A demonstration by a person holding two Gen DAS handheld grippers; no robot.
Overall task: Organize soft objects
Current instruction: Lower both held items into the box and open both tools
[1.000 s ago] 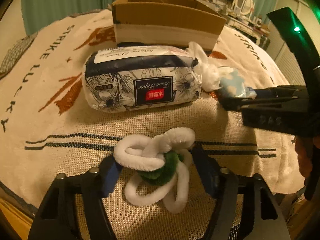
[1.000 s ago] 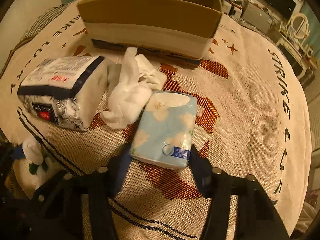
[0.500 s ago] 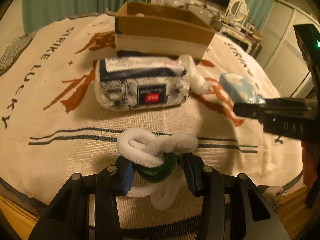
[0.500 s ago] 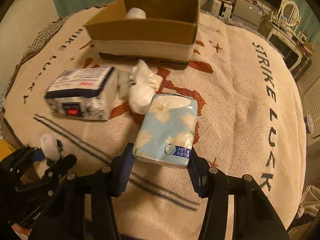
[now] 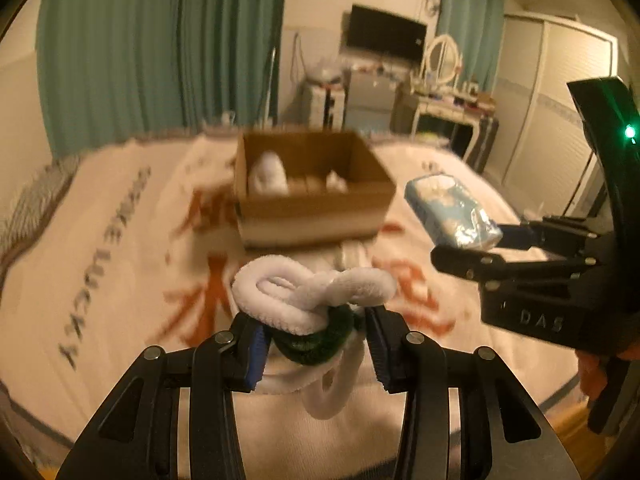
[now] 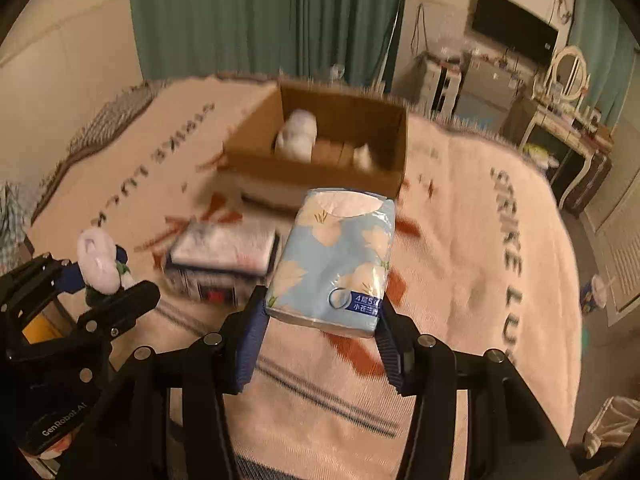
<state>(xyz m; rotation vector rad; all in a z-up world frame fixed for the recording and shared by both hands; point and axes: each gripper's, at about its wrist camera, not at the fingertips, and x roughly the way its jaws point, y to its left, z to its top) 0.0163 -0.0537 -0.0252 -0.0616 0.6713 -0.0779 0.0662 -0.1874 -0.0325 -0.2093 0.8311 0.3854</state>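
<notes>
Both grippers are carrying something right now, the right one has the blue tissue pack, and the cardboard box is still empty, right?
Not empty. The right wrist view shows white soft items already inside the cardboard box. The rest holds: the right gripper grips the blue tissue pack.

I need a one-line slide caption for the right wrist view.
Right tool lifts a blue tissue pack toward the cardboard box.

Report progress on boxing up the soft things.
Done: two white items lie in the cardboard box. In hand: the left claw grips the white-and-green fuzzy loops, the right claw grips the blue tissue pack. Left: the dark floral tissue pack on the blanket.
</notes>
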